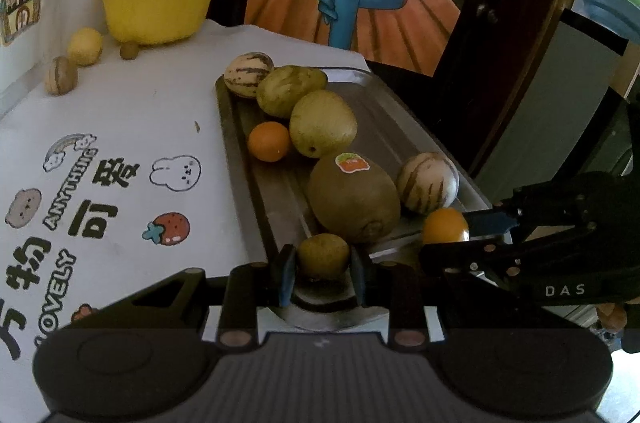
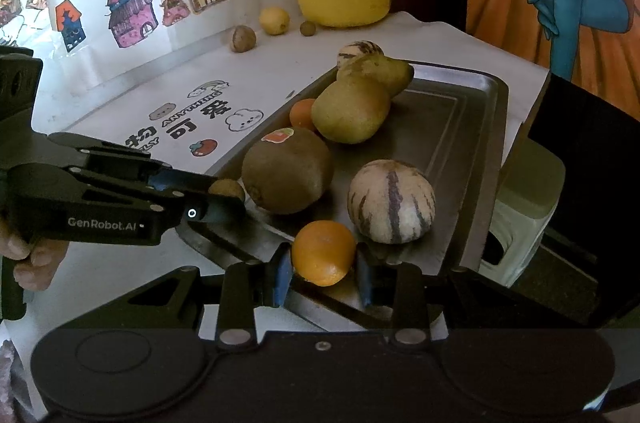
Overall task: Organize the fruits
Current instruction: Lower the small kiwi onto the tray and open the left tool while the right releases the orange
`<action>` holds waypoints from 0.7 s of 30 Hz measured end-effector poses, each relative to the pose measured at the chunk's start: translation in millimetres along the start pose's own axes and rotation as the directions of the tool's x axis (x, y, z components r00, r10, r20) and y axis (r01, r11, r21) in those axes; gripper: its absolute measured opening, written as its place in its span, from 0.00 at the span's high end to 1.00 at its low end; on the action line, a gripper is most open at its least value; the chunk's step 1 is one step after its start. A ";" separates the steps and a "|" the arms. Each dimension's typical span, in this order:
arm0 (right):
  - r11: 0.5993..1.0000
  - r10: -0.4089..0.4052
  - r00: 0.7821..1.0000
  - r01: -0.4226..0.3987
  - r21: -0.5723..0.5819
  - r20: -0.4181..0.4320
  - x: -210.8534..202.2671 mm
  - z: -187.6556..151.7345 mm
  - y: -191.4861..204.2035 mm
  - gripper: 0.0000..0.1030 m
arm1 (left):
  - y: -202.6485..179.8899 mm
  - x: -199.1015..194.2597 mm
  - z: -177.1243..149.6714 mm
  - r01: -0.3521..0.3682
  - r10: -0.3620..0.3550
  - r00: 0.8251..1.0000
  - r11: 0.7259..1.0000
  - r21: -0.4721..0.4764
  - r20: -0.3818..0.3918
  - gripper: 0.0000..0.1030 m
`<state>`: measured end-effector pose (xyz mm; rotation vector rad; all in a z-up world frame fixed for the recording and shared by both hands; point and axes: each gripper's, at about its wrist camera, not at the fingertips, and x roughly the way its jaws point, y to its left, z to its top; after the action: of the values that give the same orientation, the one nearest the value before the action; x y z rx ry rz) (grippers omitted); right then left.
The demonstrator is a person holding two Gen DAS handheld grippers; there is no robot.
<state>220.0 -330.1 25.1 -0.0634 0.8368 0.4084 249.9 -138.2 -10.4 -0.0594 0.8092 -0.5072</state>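
My left gripper [image 1: 322, 273] is shut on a small brownish-green fruit [image 1: 323, 257] at the near end of the metal tray [image 1: 400, 127]. In the right wrist view the same gripper [image 2: 224, 201] comes in from the left with that fruit [image 2: 227, 190]. My right gripper [image 2: 323, 273] is shut on an orange [image 2: 323, 253] just over the tray's near edge [image 2: 452, 127]. On the tray lie a large kiwi with a sticker [image 1: 354, 197], a striped round fruit [image 1: 427, 183], a second orange [image 1: 269, 141], two pears [image 1: 322, 123] and another striped fruit [image 1: 248, 74].
A yellow bowl [image 1: 156, 9] holding a white cup stands at the table's far end. Beside it lie a lemon [image 1: 85, 46], a walnut-like fruit [image 1: 61, 75] and a small brown fruit [image 1: 129, 50]. A pale green stool [image 2: 524, 219] stands past the table's right edge.
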 end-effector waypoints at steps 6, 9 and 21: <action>1.000 0.000 1.000 0.000 0.003 0.002 0.3 -0.5 0.9 0.65 | 0.1 1.4 -0.8 -0.002 0.002 1.000 1.000 0.000 -0.005 0.69; 1.000 -0.001 1.000 0.001 0.000 0.001 -0.6 -0.5 0.8 0.65 | -0.3 0.9 -0.7 -0.002 0.002 1.000 1.000 -0.002 -0.009 0.69; 0.999 -0.034 0.999 0.035 -0.030 0.024 -27.2 -8.5 8.9 0.51 | -2.5 -24.4 0.7 -0.035 0.036 0.999 0.999 -0.028 0.010 0.47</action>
<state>194.4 -332.7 40.2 -0.1006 0.8056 0.3887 235.3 -129.4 7.2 -0.0736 0.8059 -0.4617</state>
